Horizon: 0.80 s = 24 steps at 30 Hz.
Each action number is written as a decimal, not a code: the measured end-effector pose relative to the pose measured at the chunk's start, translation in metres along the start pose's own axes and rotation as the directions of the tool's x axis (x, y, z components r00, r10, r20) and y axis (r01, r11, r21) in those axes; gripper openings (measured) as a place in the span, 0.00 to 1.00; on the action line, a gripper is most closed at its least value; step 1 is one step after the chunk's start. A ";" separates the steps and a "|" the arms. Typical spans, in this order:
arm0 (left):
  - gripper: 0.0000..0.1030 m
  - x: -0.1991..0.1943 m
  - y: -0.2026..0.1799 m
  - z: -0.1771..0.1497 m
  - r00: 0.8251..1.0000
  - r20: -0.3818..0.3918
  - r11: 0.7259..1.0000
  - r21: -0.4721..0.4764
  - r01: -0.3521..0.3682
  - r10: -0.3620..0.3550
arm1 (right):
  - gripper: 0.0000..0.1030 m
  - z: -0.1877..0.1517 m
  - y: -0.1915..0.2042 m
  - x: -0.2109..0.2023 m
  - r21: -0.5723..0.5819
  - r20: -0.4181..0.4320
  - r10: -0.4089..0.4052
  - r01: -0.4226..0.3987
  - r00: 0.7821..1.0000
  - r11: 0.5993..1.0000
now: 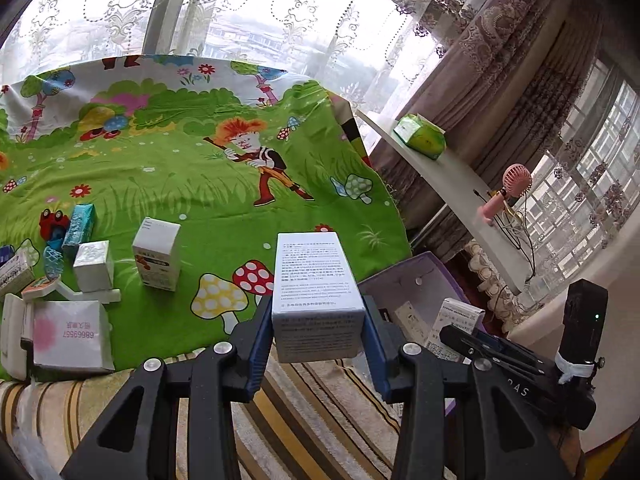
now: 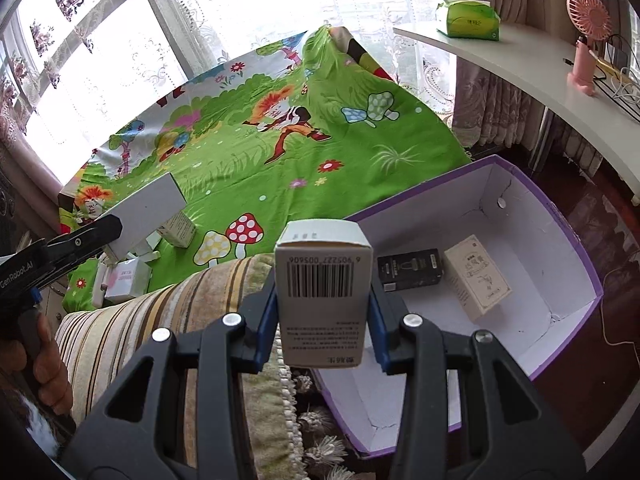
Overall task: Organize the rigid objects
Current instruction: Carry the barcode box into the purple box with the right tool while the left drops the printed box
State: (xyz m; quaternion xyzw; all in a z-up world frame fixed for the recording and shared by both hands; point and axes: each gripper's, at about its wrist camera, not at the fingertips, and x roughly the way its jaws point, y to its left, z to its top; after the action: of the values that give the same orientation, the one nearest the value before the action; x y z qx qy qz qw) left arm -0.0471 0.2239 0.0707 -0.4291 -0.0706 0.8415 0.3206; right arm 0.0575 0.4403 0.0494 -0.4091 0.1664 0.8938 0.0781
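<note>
Bright cartoon sheet (image 1: 168,168) over the bed, curtained windows behind, purple bin (image 2: 576,240) low on the right. My left gripper (image 1: 318,320) is clamped on a white text-printed box (image 1: 316,280), lifted off the sheet's near edge. My right gripper (image 2: 324,296) is pinched on a barcode box (image 2: 324,280), poised just left of the bin's rim. I'd carry right over the bare floor beside the black pack (image 2: 410,268) and cream carton (image 2: 478,276), lower, then release flat.
</note>
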 end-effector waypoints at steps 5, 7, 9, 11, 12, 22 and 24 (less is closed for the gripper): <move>0.42 0.013 -0.029 -0.016 0.994 -0.063 0.995 0.038 0.095 -0.093 | 0.42 -0.004 -0.024 -0.005 0.022 -0.006 -0.042 0.042 0.999 0.999; 0.42 0.019 -0.040 -0.022 0.989 -0.092 0.991 0.053 0.123 -0.118 | 0.42 -0.005 -0.032 -0.006 0.035 -0.010 -0.053 0.053 0.999 0.998; 0.42 0.025 -0.049 -0.027 0.985 -0.112 0.987 0.073 0.141 -0.132 | 0.42 -0.006 -0.039 -0.007 0.046 -0.013 -0.063 0.063 0.998 0.997; 0.42 0.030 -0.057 -0.031 0.975 -0.143 0.981 0.077 0.179 -0.167 | 0.43 -0.006 -0.044 -0.008 0.058 -0.016 -0.067 0.068 0.998 0.996; 0.42 0.032 -0.060 -0.034 0.972 -0.156 0.978 0.082 0.193 -0.179 | 0.43 -0.006 -0.046 -0.008 0.060 -0.014 -0.069 0.070 0.998 0.996; 0.44 0.048 -0.075 -0.048 0.942 -0.242 0.963 0.082 0.258 -0.232 | 0.45 -0.005 -0.051 -0.011 0.065 -0.011 -0.093 0.094 0.996 0.993; 0.45 0.046 -0.074 -0.048 0.943 -0.239 0.963 0.078 0.258 -0.233 | 0.46 -0.005 -0.052 -0.011 0.067 -0.011 -0.091 0.092 0.996 0.994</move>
State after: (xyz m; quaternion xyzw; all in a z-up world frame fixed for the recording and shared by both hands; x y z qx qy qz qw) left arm 0.0055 0.3023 0.0388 -0.4925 -0.0405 0.7428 0.4517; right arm 0.0824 0.4866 0.0430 -0.4169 0.1778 0.8816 0.1320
